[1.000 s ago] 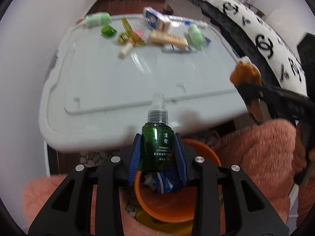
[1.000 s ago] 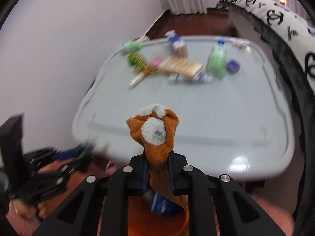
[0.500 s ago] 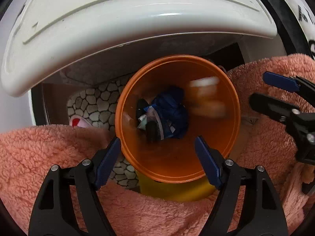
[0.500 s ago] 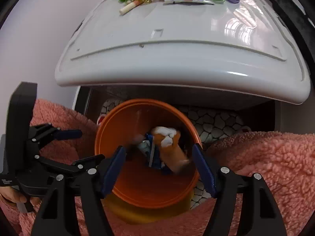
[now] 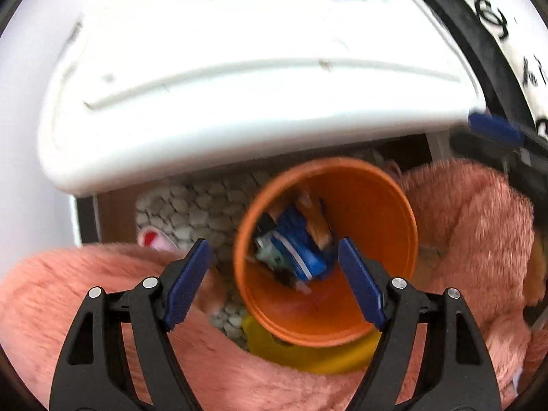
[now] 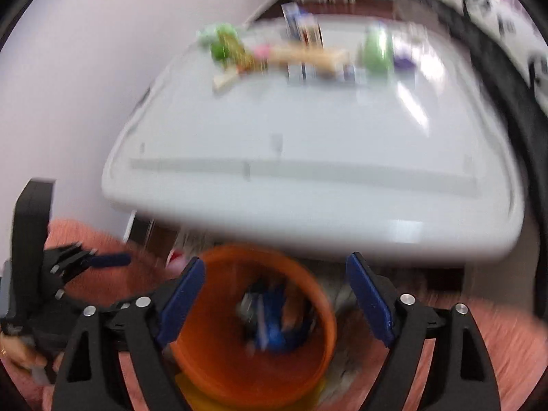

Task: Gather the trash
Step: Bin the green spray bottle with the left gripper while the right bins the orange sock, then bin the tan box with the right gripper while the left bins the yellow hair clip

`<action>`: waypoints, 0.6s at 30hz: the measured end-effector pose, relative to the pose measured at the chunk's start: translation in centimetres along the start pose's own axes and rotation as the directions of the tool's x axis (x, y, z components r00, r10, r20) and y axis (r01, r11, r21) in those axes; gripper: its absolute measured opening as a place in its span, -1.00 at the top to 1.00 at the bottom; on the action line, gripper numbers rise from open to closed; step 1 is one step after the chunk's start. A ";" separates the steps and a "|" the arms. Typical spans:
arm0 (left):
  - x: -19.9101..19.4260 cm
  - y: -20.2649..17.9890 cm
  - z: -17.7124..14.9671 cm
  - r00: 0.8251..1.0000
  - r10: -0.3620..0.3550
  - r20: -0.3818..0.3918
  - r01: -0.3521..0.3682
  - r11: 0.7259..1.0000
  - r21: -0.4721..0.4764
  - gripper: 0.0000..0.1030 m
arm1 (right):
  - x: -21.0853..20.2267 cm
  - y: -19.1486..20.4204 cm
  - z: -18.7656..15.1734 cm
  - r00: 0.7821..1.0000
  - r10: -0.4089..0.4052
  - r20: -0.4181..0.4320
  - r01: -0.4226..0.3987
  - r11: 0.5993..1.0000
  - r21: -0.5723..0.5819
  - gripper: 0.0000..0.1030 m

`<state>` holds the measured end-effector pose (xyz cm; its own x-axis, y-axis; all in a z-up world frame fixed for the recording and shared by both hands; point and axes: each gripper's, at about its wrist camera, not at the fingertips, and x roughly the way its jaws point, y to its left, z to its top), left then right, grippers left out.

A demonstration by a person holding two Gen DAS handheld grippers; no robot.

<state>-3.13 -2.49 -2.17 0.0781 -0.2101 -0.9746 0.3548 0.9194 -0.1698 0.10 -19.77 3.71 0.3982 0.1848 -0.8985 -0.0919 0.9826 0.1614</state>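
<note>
Orange bin (image 5: 370,212) holding blue wrappers (image 5: 301,250), left gripper (image 5: 274,281) fingers wide apart and empty, right gripper (image 6: 274,294) fingers just opened, empty, white tabletop (image 6: 308,130) behind

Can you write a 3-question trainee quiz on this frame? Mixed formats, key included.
1. True or false: the left claw is gripping a bottle.
2. Where does the orange bin sit relative to the white table?
A. On top of it
B. Below its near edge
C. Behind it
3. Fill in: the clutter left on the table lies along its ____ edge.

Key
1. False: both it and the right claw stand open and empty, jaws having just been opening.
2. B
3. far
</note>
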 end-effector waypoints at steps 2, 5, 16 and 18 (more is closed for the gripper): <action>-0.5 0.5 0.7 0.999 0.018 0.036 -0.018 1.000 -0.018 -0.47 | 0.4 0.6 2.7 0.996 -0.043 0.083 0.048 0.997 -0.066 -0.82; -1.0 1.4 1.8 0.997 0.006 0.071 -0.002 0.998 -0.056 -0.47 | 2.7 1.5 8.0 0.978 -0.115 0.176 0.146 0.974 -0.173 -0.84; -0.5 4.0 3.5 0.987 -0.067 0.147 0.086 0.988 -0.130 -0.47 | 13.7 1.0 21.9 0.997 -0.062 -0.051 0.038 0.926 -0.376 -0.84; -0.3 4.4 3.7 0.986 -0.070 0.150 0.092 0.985 -0.146 -0.47 | 15.0 0.4 23.0 0.993 -0.081 -0.083 0.042 0.917 -0.396 -0.84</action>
<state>1.83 0.35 -2.11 0.1918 -0.3212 -0.9274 0.2209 0.9348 -0.2781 27.03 -16.14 -0.26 0.3273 0.1023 -0.9393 -0.4289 0.9019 -0.0512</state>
